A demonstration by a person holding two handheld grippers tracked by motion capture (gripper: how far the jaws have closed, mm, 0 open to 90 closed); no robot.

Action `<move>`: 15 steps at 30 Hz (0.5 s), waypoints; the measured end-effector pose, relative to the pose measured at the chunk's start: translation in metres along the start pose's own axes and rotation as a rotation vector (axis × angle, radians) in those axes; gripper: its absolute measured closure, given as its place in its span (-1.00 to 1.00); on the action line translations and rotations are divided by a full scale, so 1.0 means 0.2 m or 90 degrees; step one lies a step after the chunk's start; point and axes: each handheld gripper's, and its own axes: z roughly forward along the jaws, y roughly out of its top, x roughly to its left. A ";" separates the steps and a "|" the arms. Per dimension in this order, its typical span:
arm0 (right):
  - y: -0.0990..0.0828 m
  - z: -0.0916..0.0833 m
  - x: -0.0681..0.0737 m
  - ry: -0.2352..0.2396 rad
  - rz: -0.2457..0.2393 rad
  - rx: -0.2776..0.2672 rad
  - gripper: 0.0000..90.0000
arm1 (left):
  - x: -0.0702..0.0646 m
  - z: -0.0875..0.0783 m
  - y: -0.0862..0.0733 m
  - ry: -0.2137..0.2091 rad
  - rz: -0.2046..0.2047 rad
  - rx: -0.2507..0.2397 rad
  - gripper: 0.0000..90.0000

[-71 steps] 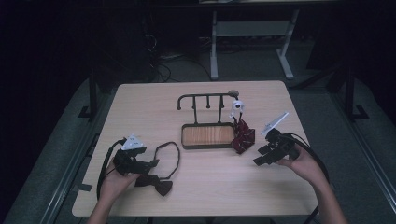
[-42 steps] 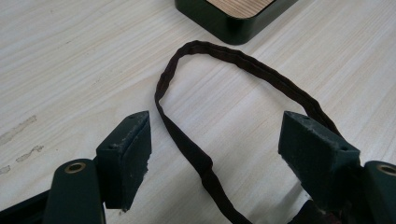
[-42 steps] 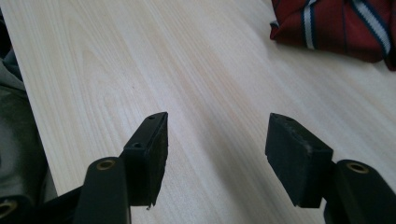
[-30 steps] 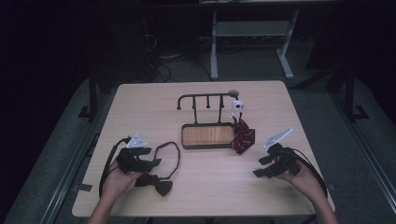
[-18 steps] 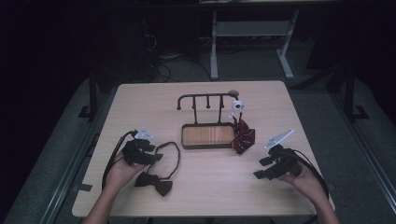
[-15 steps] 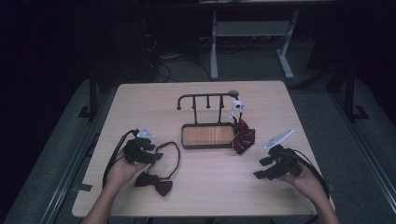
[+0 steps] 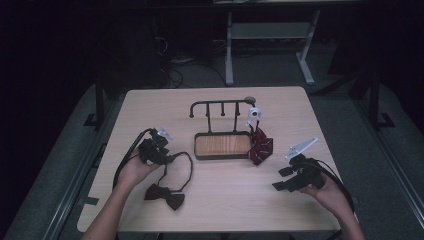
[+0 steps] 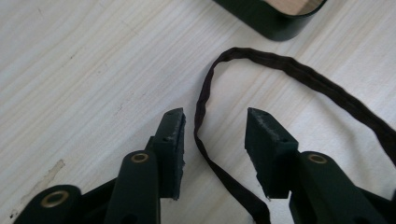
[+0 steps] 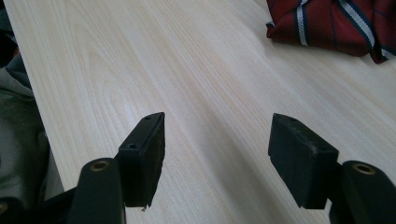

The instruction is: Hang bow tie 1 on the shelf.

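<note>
A dark brown bow tie [image 7: 165, 195] lies at the near left of the table, its thin strap [image 7: 189, 167] looping toward the tray. My left gripper [image 7: 169, 159] hovers over that strap. In the left gripper view the strap [image 8: 200, 109] runs between the jaws of the left gripper [image 8: 212, 116]. The jaws have just been closing, but the pads stand apart from the strap. A red striped bow tie [image 7: 260, 145] leans at the tray's right end. My right gripper [image 7: 278, 180] rests open near the right edge, nothing between its fingers [image 9: 217, 126]; the striped tie [image 9: 336, 25] lies beyond it.
A dark metal rack with hooks [image 7: 220, 105] rises behind a wooden tray with a dark rim [image 7: 222, 156] at mid table. A small white round piece [image 7: 254, 113] sits at the rack's right end. The tray's corner [image 8: 275, 23] lies just past the strap loop.
My left gripper has slid away from the bow toward the tray along the strap, and its jaws have narrowed. Earlier the right gripper drew back from the striped tie; it has since stayed still.
</note>
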 end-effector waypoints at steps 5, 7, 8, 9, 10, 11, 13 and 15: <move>0.00 -0.01 0.00 -0.001 0.002 -0.001 -0.20 | 0.03 0.04 0.00 -0.009 -0.004 0.021 0.41; 0.00 -0.01 0.00 -0.001 0.002 -0.001 -0.20 | 0.04 0.07 0.00 -0.012 -0.008 0.030 0.43; 0.00 -0.01 0.00 -0.001 0.002 -0.001 -0.20 | 0.04 0.07 0.00 -0.012 -0.008 0.030 0.44; 0.00 -0.01 0.00 -0.002 0.002 -0.002 -0.20 | 0.04 0.07 0.00 -0.012 -0.010 0.031 0.44; 0.00 -0.01 0.00 -0.002 0.003 -0.003 -0.20 | 0.05 0.09 0.00 -0.012 -0.014 0.035 0.48; 0.00 -0.01 0.00 -0.002 0.003 -0.003 -0.20 | 0.05 0.09 0.00 -0.012 -0.015 0.039 0.50; 0.00 -0.01 0.00 -0.002 0.003 -0.003 -0.20 | 0.06 0.10 -0.01 -0.015 -0.022 0.043 0.54; 0.00 -0.01 0.00 -0.003 0.002 -0.003 -0.20 | 0.06 0.11 -0.01 -0.015 -0.025 0.046 0.57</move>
